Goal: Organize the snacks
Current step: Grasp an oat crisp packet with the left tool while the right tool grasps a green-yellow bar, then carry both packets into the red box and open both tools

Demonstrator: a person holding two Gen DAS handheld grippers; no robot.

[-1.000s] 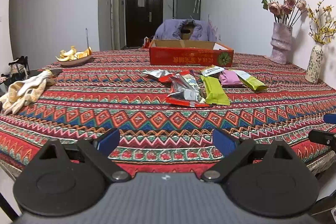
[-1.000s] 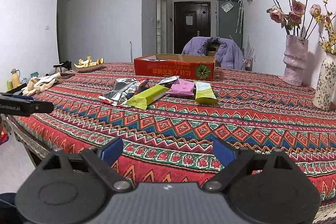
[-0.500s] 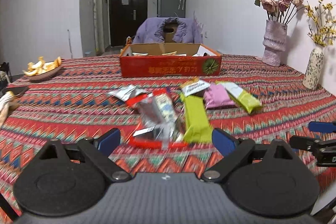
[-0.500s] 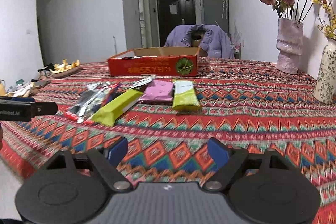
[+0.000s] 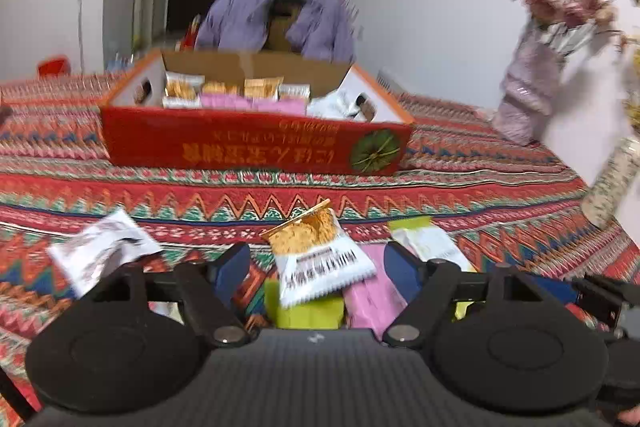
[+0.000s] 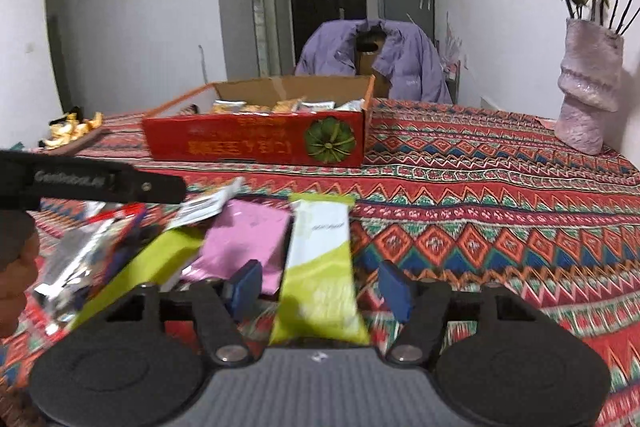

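Both grippers sit just short of the box (image 6: 256, 141): left gripper (image 5: 316, 267) jaws closing around the white pack (image 5: 320, 259), right gripper (image 6: 320, 287) around the green bar (image 6: 320, 267), neither gripping yet

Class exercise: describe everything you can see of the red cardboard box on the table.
The red cardboard box is a shallow open-topped tray of plain brown card inside, its red front printed with yellow characters that appear upside down and a green round emblem. Its side walls have cut-out handle holes. It sits flat on the patterned tablecloth, beyond the loose snacks, already holding several snack packets. Neither gripper touches it.
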